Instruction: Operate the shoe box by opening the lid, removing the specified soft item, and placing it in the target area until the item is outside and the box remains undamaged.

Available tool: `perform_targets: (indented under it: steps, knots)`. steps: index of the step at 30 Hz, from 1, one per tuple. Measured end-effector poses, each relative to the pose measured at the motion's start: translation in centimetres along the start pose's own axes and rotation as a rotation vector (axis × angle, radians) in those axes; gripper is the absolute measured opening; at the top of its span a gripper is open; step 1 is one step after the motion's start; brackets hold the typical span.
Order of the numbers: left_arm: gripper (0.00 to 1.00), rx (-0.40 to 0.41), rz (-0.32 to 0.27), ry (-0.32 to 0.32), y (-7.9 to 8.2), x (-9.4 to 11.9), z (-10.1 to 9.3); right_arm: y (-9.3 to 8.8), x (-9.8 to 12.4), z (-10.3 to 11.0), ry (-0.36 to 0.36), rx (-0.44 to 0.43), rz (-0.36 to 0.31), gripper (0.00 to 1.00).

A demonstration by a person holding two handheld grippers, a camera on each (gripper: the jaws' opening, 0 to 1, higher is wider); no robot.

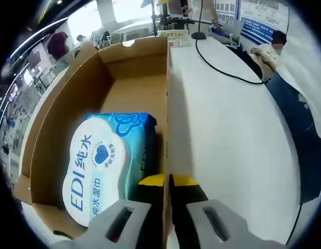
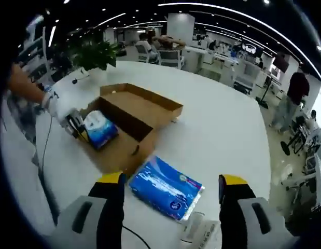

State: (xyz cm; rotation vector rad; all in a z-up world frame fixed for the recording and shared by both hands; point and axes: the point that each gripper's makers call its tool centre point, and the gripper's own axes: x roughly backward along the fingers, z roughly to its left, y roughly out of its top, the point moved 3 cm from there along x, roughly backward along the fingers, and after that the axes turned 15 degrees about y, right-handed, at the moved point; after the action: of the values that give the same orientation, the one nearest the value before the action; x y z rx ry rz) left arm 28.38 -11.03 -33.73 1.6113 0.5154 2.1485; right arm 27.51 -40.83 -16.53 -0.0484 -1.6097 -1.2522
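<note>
The shoe box sits open on the white bench, its lid folded back toward twelve o'clock in the right gripper view. One pack of wet wipes lies inside at the near end of the box, label up, close against the side wall. A second blue pack already lies out on the bench at about six o'clock from the box, just ahead of the right tongs, whose jaws stand spread wide with nothing between them.

The left tongs are pressed together on the box's side wall, the cardboard edge running straight up between the yellow tips. In the right gripper view the same tongs show at the box's nine o'clock side, held by a gloved hand.

The step in hand looks like steadying the box so the remaining pack can come out. To do it well, keep the left pinch firm but light, enough to stop the box sliding without creasing the thin wall, and hold it low and still rather than levering outward. The right tongs should come in from above, jaws spread wider than the pack's short side, and close on the soft middle. Lift straight up clear of the walls before moving sideways, so the pack does not drag on the cardboard, then set it beside the pack already on the bench.
</note>
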Motion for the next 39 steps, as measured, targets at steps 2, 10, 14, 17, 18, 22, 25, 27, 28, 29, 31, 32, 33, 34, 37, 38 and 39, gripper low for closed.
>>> perform_targets:
  steps: [2, 10, 14, 17, 18, 22, 25, 27, 28, 29, 31, 32, 33, 34, 37, 38, 39]
  knots:
    - [0.01, -0.002, -0.002, 0.002, 0.0, 0.0, 0.0, 0.7, -0.8, 0.7, 0.019, 0.05, 0.018, 0.77]
    - [0.01, -0.004, -0.004, 0.004, 0.0, -0.1, 0.0, 2.8, -3.8, 3.4, 0.149, 0.061, 0.008, 0.75]
    - [0.01, -0.004, -0.005, 0.001, 0.0, -0.1, 0.1, 4.0, -5.5, 4.6, 0.195, 0.105, 0.012, 0.75]
    - [0.01, -0.007, -0.007, 0.003, 0.0, 0.0, 0.0, 4.9, -7.1, 5.7, 0.237, 0.162, 0.026, 0.75]
    - [0.01, -0.008, -0.008, 0.004, -0.1, -0.1, 0.1, 5.2, -7.5, 5.9, 0.245, 0.165, 0.028, 0.76]
    - [0.01, -0.007, -0.007, 0.005, 0.0, -0.1, 0.0, 6.2, -9.4, 6.8, 0.28, 0.198, 0.041, 0.78]
    - [0.01, -0.008, -0.007, 0.005, 0.0, -0.1, 0.0, 6.8, -10.5, 7.0, 0.299, 0.221, 0.038, 0.77]
    - [0.01, -0.008, -0.007, 0.004, 0.0, -0.1, 0.0, 7.0, -11.3, 7.2, 0.319, 0.204, 0.036, 0.78]
    - [0.01, -0.009, -0.008, 0.004, 0.0, -0.1, 0.0, 7.1, -11.7, 7.1, 0.324, 0.201, 0.035, 0.78]
    - [0.01, -0.009, -0.008, 0.005, 0.0, -0.1, 0.0, 7.1, -12.2, 7.2, 0.332, 0.198, 0.044, 0.77]
    - [0.01, -0.006, -0.006, 0.007, 0.0, -0.1, 0.0, 6.9, -12.8, 7.5, 0.35, 0.212, 0.063, 0.77]
    - [0.01, -0.006, -0.005, 0.008, 0.1, -0.2, 0.0, 6.9, -13.2, 7.7, 0.359, 0.219, 0.068, 0.77]
    - [0.01, -0.002, -0.003, 0.008, 0.1, -0.2, -0.1, 6.9, -13.6, 7.8, 0.364, 0.222, 0.073, 0.78]
    - [0.01, -0.002, -0.002, 0.009, 0.1, -0.2, -0.1, 7.0, -13.8, 7.8, 0.364, 0.216, 0.071, 0.78]
    - [0.01, -0.003, -0.003, 0.006, 0.1, -0.2, -0.1, 7.0, -14.2, 7.2, 0.38, 0.202, 0.049, 0.82]
    - [0.01, -0.005, -0.004, 0.006, 0.1, -0.1, -0.1, 7.0, -14.5, 7.2, 0.381, 0.206, 0.056, 0.83]
    - [0.01, -0.006, -0.005, 0.005, 0.1, -0.1, -0.1, 6.7, -15.0, 7.0, 0.374, 0.223, 0.084, 0.83]
